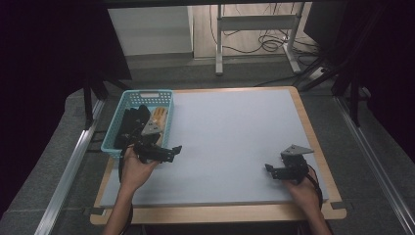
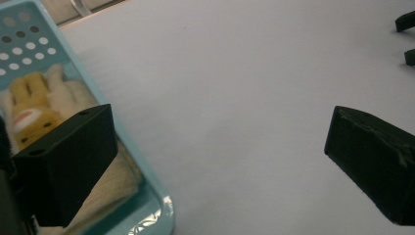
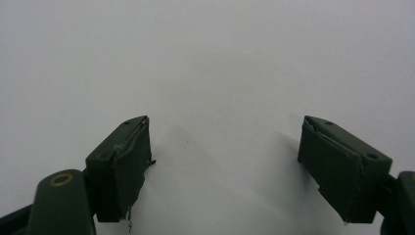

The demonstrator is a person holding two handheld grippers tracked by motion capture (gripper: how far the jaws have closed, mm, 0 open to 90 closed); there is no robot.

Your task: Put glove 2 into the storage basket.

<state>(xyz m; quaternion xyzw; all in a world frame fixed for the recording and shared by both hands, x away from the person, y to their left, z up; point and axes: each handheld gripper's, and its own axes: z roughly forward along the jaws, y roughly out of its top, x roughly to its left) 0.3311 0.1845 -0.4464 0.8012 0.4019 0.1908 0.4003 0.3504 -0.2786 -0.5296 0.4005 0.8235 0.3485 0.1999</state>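
At the left of the high view, a light-blue basket (image 1: 117,128) sits on the table (image 1: 235,132), holding a yellow plush toy (image 1: 159,116) on a cream cloth beside some dark items (image 1: 131,122) that are too dim to identify. The left gripper view shows the plush toy (image 2: 29,115) lying inside the basket (image 2: 147,196), near its perforated end wall.

Judging from this, the work looks either barely begun or just finished: everything is in the basket, nothing lies on the bare table surface, and both grippers are empty. Which of the 2 it is cannot be told.

The left gripper (image 1: 173,151) is held low just below the basket's near corner, pointing toward the right of the frame, with the left hand (image 1: 136,166) under it; its jaws stand wide apart with nothing between them. The right gripper (image 1: 269,170) hovers at the lower right of the table, well apart from the basket, pointing left, held by the right hand (image 1: 303,188). Its jaws are also spread, with only bare table between them.
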